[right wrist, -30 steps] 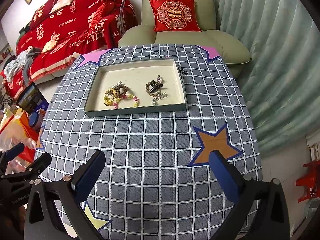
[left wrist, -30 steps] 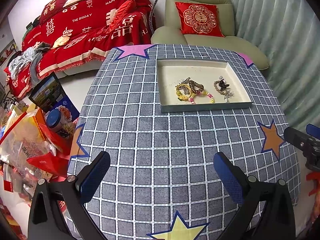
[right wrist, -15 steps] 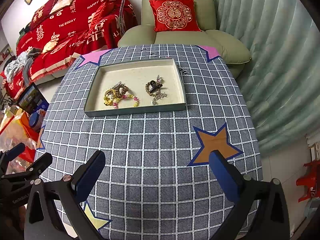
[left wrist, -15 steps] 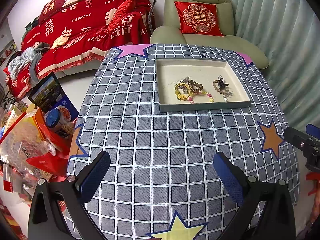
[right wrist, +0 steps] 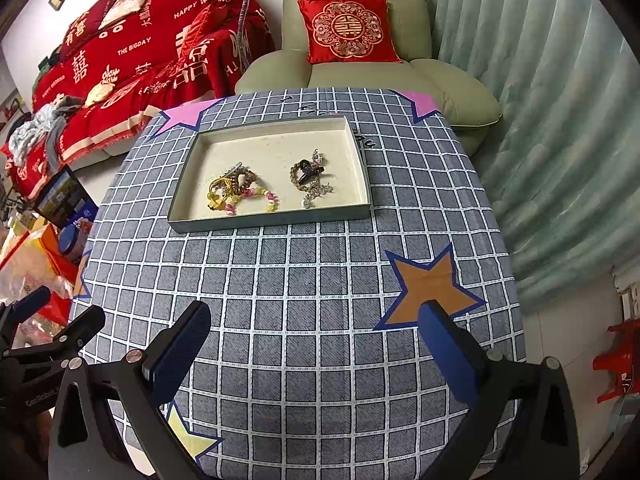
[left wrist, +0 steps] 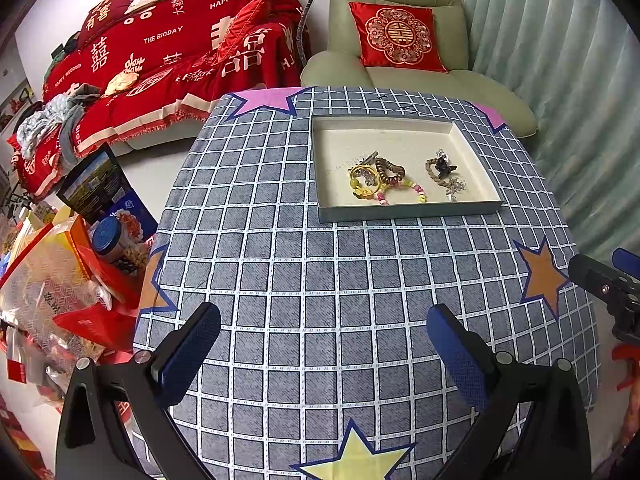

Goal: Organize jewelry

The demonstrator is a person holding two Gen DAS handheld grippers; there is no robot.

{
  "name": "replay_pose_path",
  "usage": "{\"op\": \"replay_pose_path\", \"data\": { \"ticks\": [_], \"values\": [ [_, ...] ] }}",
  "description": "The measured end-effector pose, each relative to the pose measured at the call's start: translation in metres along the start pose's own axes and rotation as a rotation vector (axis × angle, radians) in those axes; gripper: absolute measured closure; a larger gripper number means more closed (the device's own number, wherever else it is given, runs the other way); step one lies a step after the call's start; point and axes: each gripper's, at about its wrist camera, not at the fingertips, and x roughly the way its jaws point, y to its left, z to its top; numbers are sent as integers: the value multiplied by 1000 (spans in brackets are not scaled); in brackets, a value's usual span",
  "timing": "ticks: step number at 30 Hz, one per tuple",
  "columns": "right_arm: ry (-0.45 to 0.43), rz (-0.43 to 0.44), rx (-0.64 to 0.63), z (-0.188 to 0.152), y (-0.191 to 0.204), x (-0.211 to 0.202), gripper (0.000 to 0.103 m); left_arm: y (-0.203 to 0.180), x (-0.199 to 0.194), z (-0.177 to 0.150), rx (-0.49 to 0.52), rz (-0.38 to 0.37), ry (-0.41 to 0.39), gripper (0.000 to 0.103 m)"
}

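Left gripper [left wrist: 322, 346]: jaws apart, empty, above the checked tablecloth [left wrist: 320, 272].
Right gripper [right wrist: 316, 342]: jaws apart, empty, above the same cloth.
Tray [right wrist: 264, 220]: on the table's far half.
Jewelry [right wrist: 240, 192]: two clusters inside the tray, near its front wall.

Upper left: sofa [left wrist: 168, 52] draped in red lettered throws, against a white wall [left wrist: 48, 4]. Top centre: pale green armchair [right wrist: 360, 68] with red cushion [right wrist: 348, 30]. Right side: ribbed green curtain [right wrist: 540, 100].
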Motion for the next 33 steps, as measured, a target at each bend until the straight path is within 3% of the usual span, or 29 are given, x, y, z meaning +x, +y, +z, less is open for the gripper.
{"op": "replay_pose_path", "data": {
  "ticks": [33],
  "values": [
    [4, 0, 6, -4, -2, 1, 0, -3, 1, 1, -1, -31, 5, 0]
  ]
}}
